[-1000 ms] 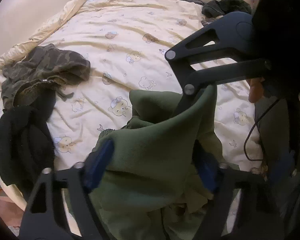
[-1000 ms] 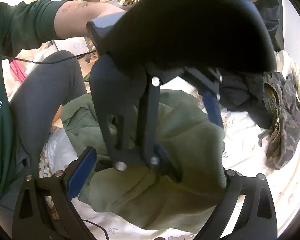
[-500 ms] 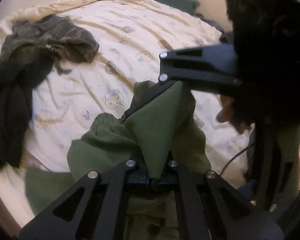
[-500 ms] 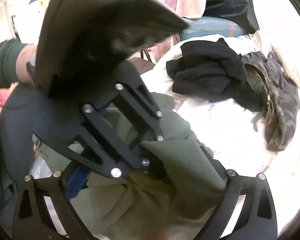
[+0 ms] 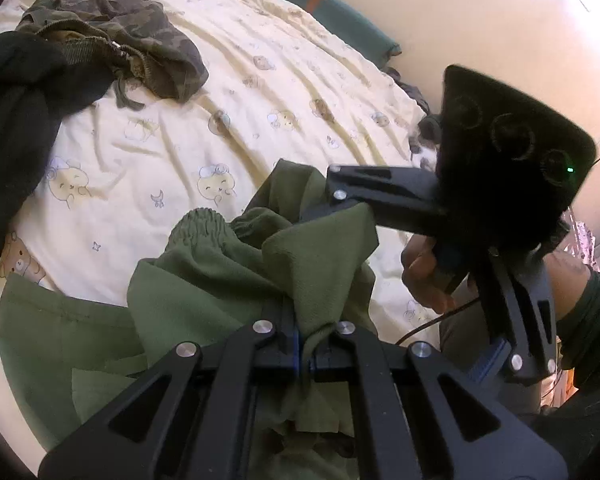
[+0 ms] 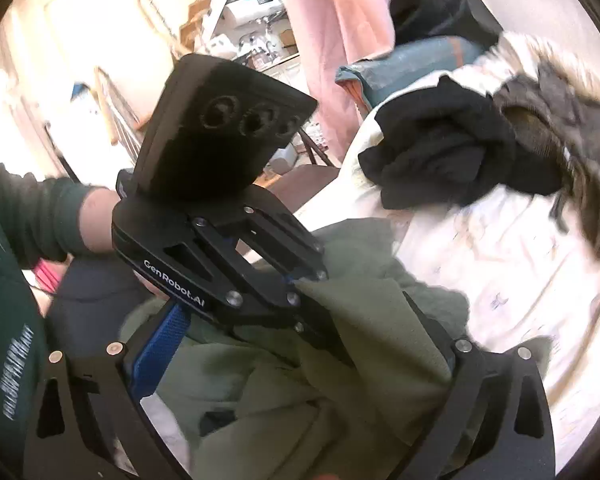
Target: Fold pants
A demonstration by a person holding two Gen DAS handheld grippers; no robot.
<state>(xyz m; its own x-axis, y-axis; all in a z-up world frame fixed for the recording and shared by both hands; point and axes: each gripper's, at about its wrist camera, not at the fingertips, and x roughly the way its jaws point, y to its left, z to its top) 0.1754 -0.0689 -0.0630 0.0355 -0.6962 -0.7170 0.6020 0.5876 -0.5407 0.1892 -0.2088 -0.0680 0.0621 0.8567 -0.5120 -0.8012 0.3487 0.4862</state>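
- Firstly, the fingers: my left gripper (image 5: 306, 356) has its jaws pressed together on a fold of the olive-green pants (image 5: 204, 280). The cloth bunches up out of the pinch.
- My right gripper (image 6: 300, 354) stands spread wide. Green cloth lies between its blue-padded finger (image 6: 160, 344) and the far one, draped over that far finger, but neither pad presses on it.
- The two grippers are close together. The left one's tips cross in front of the right camera, touching the same bunch of fabric.
- Location of the pants: crumpled in a heap at the near edge of the bed, on the cartoon-print sheet (image 5: 260, 100). The gathered elastic waistband (image 5: 200, 224) shows near the top of the heap, and a flatter panel (image 5: 60, 340) trails off to the side.
- Other items: a camouflage garment (image 5: 140, 32) and a black garment (image 5: 16, 120) lie together, well apart from the pants.
- Assessment: the step is securing two holds so the pants can be spread flat. It is early, with no fold made.
- Recommendation: close the right gripper on a single edge, preferably at the waistband, not on a mid-panel bunch.
- Risk: the holds sit too near each other. I would draw them apart along one hem before lifting, or the cloth may twist.
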